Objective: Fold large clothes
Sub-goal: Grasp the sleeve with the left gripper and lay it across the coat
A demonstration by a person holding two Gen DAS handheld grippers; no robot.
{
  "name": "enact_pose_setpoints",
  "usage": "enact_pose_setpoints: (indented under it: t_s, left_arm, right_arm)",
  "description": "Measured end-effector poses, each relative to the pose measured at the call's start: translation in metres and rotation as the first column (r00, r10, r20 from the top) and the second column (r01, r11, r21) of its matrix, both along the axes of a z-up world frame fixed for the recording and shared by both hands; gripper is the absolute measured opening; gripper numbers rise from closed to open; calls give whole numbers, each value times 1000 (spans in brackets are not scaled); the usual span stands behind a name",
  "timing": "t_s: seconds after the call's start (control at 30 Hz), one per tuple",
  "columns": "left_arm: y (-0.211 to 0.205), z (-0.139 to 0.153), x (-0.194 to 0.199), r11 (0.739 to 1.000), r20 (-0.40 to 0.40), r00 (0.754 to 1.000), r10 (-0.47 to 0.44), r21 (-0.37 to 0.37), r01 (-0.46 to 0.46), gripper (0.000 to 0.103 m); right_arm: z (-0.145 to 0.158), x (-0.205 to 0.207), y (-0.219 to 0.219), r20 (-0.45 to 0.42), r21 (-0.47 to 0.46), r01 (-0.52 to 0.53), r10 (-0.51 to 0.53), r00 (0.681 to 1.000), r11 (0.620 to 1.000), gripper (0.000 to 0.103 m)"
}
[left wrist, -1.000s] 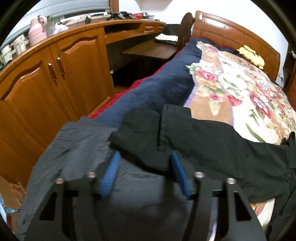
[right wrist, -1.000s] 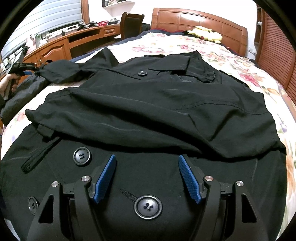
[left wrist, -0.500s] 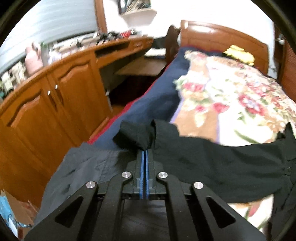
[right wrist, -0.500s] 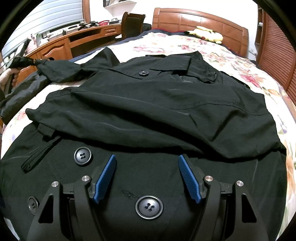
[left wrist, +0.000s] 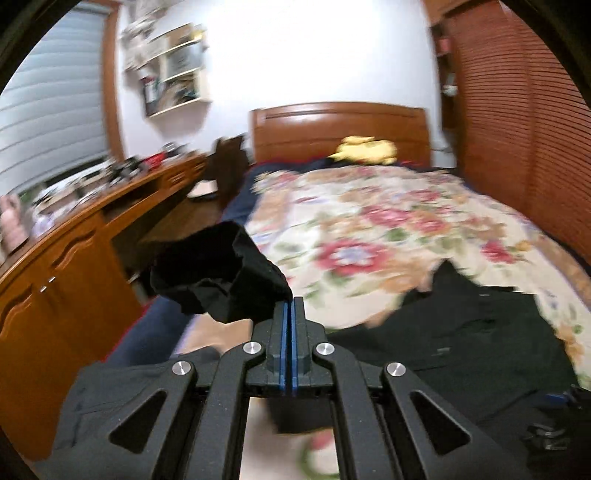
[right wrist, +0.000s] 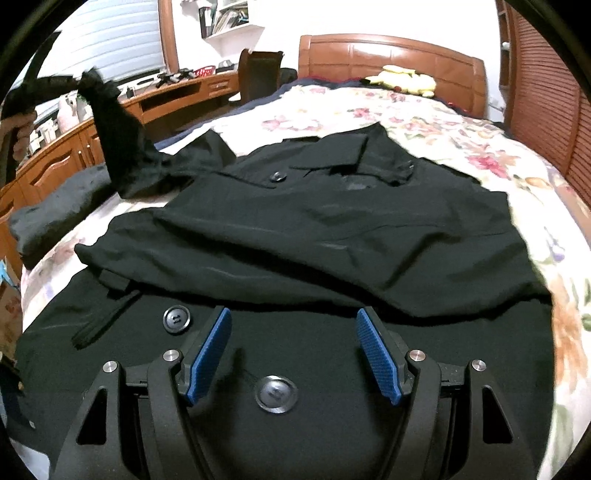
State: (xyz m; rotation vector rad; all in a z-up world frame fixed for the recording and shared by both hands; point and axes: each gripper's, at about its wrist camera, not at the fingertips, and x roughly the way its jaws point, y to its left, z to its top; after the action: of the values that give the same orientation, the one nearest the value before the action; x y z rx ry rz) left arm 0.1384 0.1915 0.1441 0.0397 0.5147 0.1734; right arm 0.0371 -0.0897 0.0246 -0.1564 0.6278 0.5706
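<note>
coat (right wrist: 332,236) lies flat mid-bed, soft, limp and bulky. left gripper (left wrist: 289,306) is clamped on its sleeve cuff (left wrist: 221,273), lifted at 10 o'clock; right gripper (right wrist: 295,350) gapes empty over the hem.

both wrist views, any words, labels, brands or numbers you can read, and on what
None can be read.
Red container on the desk: pale marks, too small and blurred.
Books on the wall shelf: spines too small.
Items on the shelf in the left wrist view: motion-blurred.
Black coat and its buttons: no lettering visible.
</note>
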Motion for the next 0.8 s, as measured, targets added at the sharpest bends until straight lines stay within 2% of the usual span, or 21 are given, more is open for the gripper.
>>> enact_pose_setpoints:
  t_s: [0.17,0.27,0.4,0.53,0.6,0.67,0.7,0.8]
  left_arm:
    - [-78,6,2,988,13,988,-155,-18,156,2]
    - [-124,3,-1,966,12,967,-256,-19,256,2]
    - [-181,-7,-15,923,-4,924,-383,-24,383,2]
    - [-216,-25,-37,891,-30,890,-454,-20,454,2]
    - [-229,-38,-46,893,-58,892,-448,24,450,2]
    - [-234,-51,-52,887,-89,884,-458,24,462,7]
    - [-233,-57,-56,886,-99,883,-460,14,463,13]
    - [-225,-74,-70,898,-93,895,-436,25,440,40]
  right_arm:
    - [4,-12,-31,34,-6,47,-47,998,999,72]
    - [5,-17,-54,37,13,80,-80,996,997,72]
    - [7,-23,-83,34,47,132,-134,990,990,72]
    - [11,-27,-98,29,83,167,-170,985,982,72]
    - [12,-32,-99,27,97,173,-176,984,980,72]
    - [13,-32,-101,27,110,172,-176,984,979,72]
    - [14,-33,-98,27,114,170,-174,984,979,72]
    - [14,-34,-97,33,117,155,-160,987,981,72]
